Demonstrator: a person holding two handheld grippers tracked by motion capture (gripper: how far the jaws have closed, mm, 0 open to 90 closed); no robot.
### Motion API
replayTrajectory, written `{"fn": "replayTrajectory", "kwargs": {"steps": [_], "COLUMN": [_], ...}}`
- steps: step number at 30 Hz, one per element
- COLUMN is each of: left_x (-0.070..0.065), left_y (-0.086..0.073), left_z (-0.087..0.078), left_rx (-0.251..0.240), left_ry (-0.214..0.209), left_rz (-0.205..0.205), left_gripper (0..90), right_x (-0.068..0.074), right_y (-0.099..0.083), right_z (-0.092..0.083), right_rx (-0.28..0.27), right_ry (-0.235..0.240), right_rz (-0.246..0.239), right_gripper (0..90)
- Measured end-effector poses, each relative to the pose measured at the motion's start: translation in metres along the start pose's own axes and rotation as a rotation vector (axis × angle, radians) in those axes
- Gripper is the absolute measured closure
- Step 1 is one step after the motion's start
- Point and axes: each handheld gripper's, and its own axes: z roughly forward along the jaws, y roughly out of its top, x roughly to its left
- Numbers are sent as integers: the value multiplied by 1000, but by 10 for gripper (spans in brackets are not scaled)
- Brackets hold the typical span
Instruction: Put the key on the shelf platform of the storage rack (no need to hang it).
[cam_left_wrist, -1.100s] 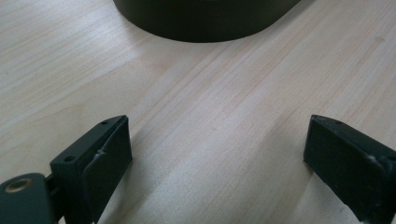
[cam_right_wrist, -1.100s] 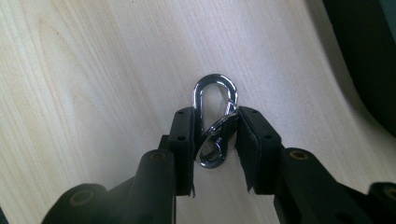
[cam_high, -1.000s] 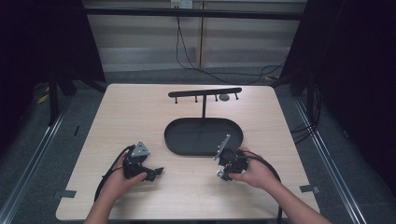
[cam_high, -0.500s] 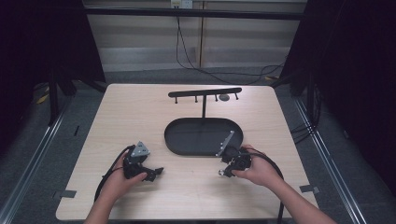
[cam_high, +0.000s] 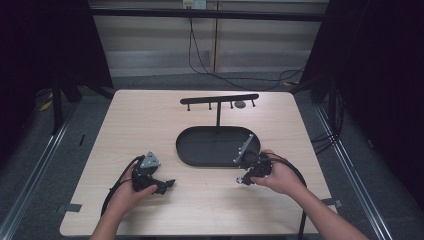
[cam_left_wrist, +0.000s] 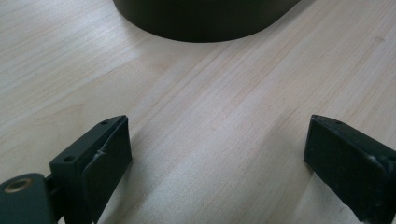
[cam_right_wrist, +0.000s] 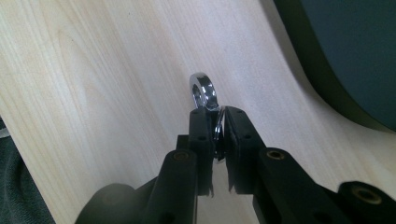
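Right claw (cam_right_wrist: 215, 133): clamped on metal ring (cam_right_wrist: 203, 91), lower right of high view, above counter (cam_high: 150, 120) | left claw (cam_left_wrist: 215, 163): wide open, empty | progress: ring lifted; likely bound for hook rack (cam_high: 219, 99) beyond black tray (cam_high: 200, 157), not yet hung.

Wood table (cam_high: 150, 120) w/ black oval tray (cam_high: 200, 152), stand base.
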Motion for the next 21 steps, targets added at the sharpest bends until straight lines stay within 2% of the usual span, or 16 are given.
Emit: {"fn": "replayTrajectory", "kwargs": {"steps": [8, 21], "left_x": [0, 0], "left_y": [0, 0], "left_z": [0, 0], "left_rx": [0, 0], "left_ry": [0, -1], "left_rz": [0, 0], "left_gripper": [72, 72], "right_x": [-3, -11], "right_y": [3, 10], "right_z": [-5, -12], "right_rx": [2, 5], "right_ry": [-3, -12], "right_rz": [-12, -4], "right_gripper": [822, 821]}}
